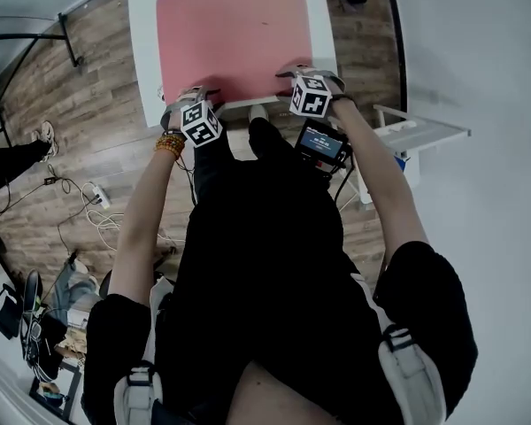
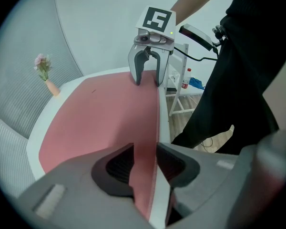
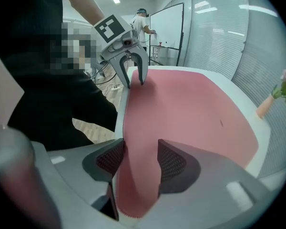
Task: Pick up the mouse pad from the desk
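Note:
A large pink mouse pad (image 1: 234, 38) covers most of a white desk (image 1: 142, 51). My left gripper (image 1: 188, 96) is at the pad's near left corner and my right gripper (image 1: 303, 71) at its near right corner. In the left gripper view the open jaws (image 2: 145, 161) straddle the pad's near edge (image 2: 100, 123), and the right gripper (image 2: 148, 82) shows ahead with its fingers spread over that edge. In the right gripper view the pad (image 3: 190, 104) rises slightly between the open jaws (image 3: 140, 159). The left gripper (image 3: 135, 84) stands farther along, fingers apart.
A small vase of pink flowers (image 2: 45, 73) stands at the desk's far side. A white rack (image 1: 420, 131) is to the right of the desk. Cables and a power strip (image 1: 97, 202) lie on the wooden floor at left. Another person's legs (image 1: 9, 162) are at far left.

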Available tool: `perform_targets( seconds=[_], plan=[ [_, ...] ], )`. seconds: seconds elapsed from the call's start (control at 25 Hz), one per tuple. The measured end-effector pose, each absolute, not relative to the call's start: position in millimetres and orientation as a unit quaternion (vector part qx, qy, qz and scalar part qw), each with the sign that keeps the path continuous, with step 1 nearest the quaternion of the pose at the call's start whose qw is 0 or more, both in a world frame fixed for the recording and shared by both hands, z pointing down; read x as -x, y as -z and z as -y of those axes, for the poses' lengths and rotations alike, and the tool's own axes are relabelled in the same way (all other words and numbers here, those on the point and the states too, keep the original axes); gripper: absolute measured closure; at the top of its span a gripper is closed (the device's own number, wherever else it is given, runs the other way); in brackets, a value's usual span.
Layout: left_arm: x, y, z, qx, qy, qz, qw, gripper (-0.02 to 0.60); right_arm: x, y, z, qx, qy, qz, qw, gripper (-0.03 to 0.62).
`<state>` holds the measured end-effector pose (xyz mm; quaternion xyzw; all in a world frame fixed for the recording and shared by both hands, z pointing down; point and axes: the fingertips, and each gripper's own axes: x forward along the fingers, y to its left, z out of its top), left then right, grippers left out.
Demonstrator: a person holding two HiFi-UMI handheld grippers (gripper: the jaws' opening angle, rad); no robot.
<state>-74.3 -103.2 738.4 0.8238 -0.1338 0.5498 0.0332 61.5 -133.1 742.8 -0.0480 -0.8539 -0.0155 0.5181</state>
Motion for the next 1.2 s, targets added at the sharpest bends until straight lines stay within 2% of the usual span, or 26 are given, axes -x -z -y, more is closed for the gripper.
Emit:
perform_targets(
  seconds=[0.32, 0.44, 0.88, 1.12, 1.2],
  plan=[
    [33.3, -713.7, 113.6, -0.856, -0.498, 0.138, 0.030, 0.419, -61.3, -742.5, 139.9, 0.037, 0.003, 0.853, 0.521, 0.419],
    [30.4, -721.0, 120.3, -0.851, -0.504, 0.141, 0.034, 0.413, -58.3, -741.5, 149.5, 0.016, -0.001, 0.857, 0.516, 0.490],
    [25.0, -713.7, 128.2, -0.858, -0.476, 0.184, 0.049, 0.396, -57.9, -742.2, 160.2, 0.022, -0.227, 0.857, 0.462, 0.496],
    [17.2, -703.2, 127.5, -0.864, -0.469, 0.179, 0.034, 0.391, -59.0, -736.9, 161.9, 0.049, -0.300, 0.844, 0.441, 0.497],
    [12.8, -700.6, 124.4, -0.868, -0.468, 0.166, 0.031, 0.347, -58.5, -736.5, 162.3, 0.055, -0.314, 0.840, 0.438, 0.497]
  ],
)
